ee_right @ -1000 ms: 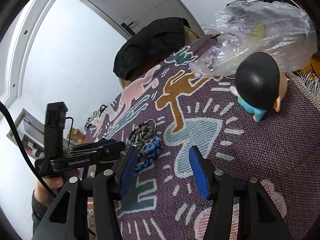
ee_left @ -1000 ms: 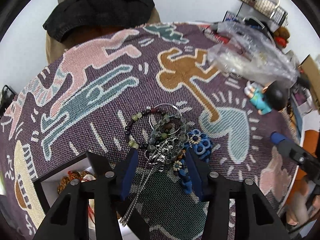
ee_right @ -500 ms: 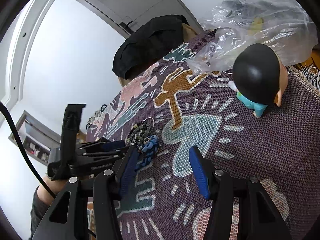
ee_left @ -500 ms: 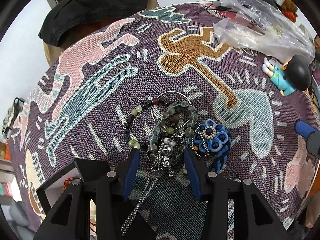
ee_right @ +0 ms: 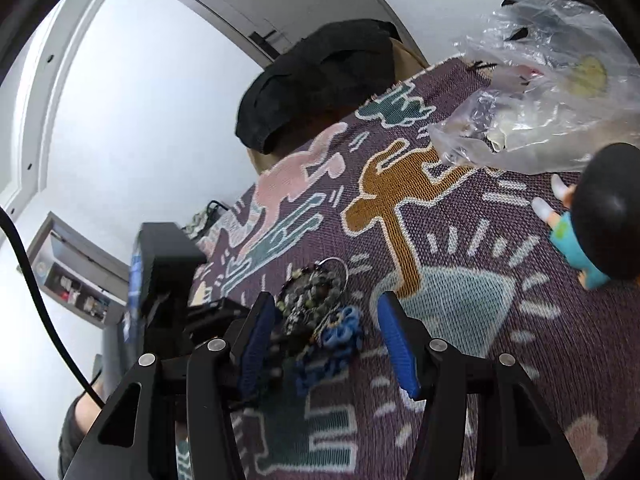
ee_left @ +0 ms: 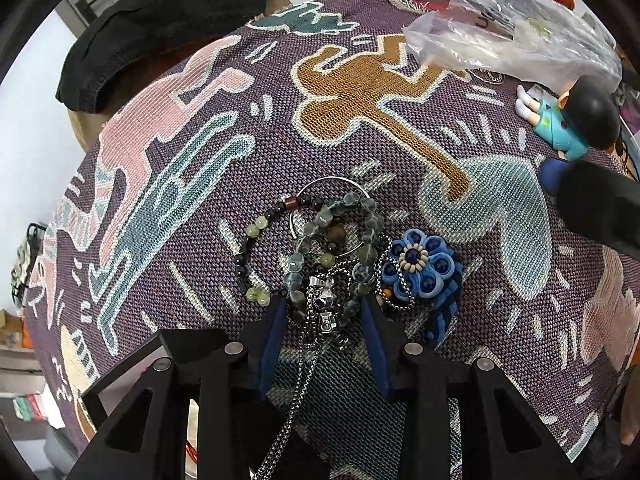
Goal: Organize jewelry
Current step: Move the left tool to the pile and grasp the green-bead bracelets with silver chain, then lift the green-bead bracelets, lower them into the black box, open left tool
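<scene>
Purple woven cloth [ee_left: 168, 184] with pink, teal and brown figures covered the counter; white wall and a grey door behind. Landmark: jewelry pile [ee_left: 332, 256] on the cloth near the counter's near edge. Pile was a tangle of grey-green bead bracelets, a dark bead strand with pale green beads, a thin metal hoop and a steel chain [ee_left: 296, 392] running back under the tool. Blue flower piece [ee_left: 420, 268] touched the pile's right side. Clear plastic bag [ee_left: 500, 36] lay well beyond the pile, far right; dark-haired figurine [ee_left: 576, 116] lay on its side between bag and counter edge, right of the pile. Black garment [ee_left: 160, 24] draped over a chair past the far edge.

Left tongs [ee_left: 325, 312] pointed steeply down onto the pile, jaws closing, blue pads either side of the chain and pendant cluster, not yet pressing it. Right tongs [ee_right: 326, 340] were half spread, nothing between them, low over the cloth just right of the pile, blue flower piece in front of them
</scene>
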{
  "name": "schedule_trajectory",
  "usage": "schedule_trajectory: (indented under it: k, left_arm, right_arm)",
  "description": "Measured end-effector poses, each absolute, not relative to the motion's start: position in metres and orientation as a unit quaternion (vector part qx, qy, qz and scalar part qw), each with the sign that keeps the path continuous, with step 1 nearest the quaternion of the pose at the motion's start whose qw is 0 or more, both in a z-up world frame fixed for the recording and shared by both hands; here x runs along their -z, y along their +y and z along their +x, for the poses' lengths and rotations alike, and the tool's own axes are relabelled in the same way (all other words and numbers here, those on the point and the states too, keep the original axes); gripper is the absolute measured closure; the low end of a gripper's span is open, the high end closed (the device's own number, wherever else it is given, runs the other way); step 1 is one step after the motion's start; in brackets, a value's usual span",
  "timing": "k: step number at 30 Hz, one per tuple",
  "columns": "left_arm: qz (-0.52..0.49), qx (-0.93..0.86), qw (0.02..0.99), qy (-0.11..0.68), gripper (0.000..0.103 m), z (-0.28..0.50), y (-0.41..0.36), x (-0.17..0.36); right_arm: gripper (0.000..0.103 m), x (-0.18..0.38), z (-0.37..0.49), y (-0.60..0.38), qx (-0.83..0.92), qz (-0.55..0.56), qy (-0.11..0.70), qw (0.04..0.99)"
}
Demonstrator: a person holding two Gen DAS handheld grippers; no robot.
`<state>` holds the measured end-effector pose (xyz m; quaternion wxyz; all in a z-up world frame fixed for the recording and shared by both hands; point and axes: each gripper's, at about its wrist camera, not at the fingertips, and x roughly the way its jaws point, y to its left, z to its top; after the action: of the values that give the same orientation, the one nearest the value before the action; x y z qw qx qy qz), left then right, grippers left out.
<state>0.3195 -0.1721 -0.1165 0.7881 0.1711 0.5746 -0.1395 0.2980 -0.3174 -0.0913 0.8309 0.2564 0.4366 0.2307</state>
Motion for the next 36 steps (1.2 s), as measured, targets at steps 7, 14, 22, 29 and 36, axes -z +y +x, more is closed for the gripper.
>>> schedule_trajectory:
  k: [7,14,22,29,36]
  left_arm:
    - [0.171,0.148,0.794,0.564,0.079,0.324,-0.180,0.108]
    - [0.181,0.142,0.777,0.586,0.079,0.331,-0.181,0.112]
    - [0.187,0.144,0.765,0.599,0.075,0.334,-0.170,0.117]
    - [0.192,0.149,0.784,0.572,0.094,0.325,-0.164,0.105]
    - [0.136,0.156,0.824,0.528,0.101,0.307,-0.137,0.049]
  right_arm:
    - [0.048,0.102,0.305,-0.325,-0.209,0.262,0.442,0.832]
    - [0.048,0.110,0.304,-0.344,-0.194,0.273,0.443,0.832]
    - [0.048,0.116,0.301,-0.345,-0.199,0.275,0.447,0.827]
    - [0.048,0.113,0.301,-0.340,-0.201,0.271,0.447,0.828]
    - [0.048,0.102,0.307,-0.320,-0.217,0.254,0.450,0.828]
